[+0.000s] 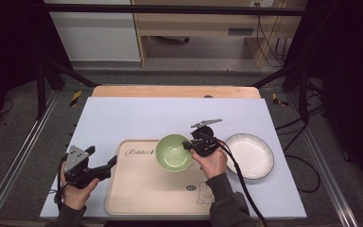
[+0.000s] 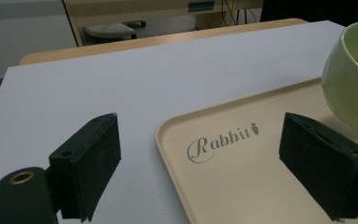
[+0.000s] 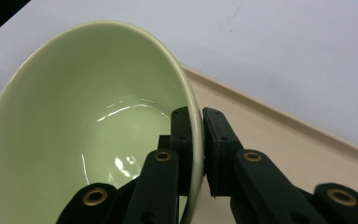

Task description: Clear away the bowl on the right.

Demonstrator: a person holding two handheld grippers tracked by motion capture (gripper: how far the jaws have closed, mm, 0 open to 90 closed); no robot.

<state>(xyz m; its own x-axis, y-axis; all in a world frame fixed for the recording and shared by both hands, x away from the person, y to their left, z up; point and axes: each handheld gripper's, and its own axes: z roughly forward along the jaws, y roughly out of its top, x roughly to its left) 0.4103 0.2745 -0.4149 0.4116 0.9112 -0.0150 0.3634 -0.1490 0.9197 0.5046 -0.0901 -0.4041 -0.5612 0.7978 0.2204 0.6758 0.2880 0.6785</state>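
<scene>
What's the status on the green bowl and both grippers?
Right gripper shut on green bowl rim, over the tray. Left gripper open, empty, at tray's left edge. White plate right of tray. Nothing in the way.

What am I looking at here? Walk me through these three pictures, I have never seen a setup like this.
A person sits at a table and holds a hand-held two-jaw gripper in each hand; no robot arm is involved. The high view looks down from above the person's side. The other two pictures come from small cameras that ride on the grippers and look along their black jaws.

On the table lie a beige tray printed with "Rabbit" and, to its right, a white plate. The right gripper is shut on the rim of a green bowl over the tray; the right gripper view shows one pad inside the bowl and one outside. The left gripper is open at the tray's left edge, with nothing held between its jaws.
</scene>
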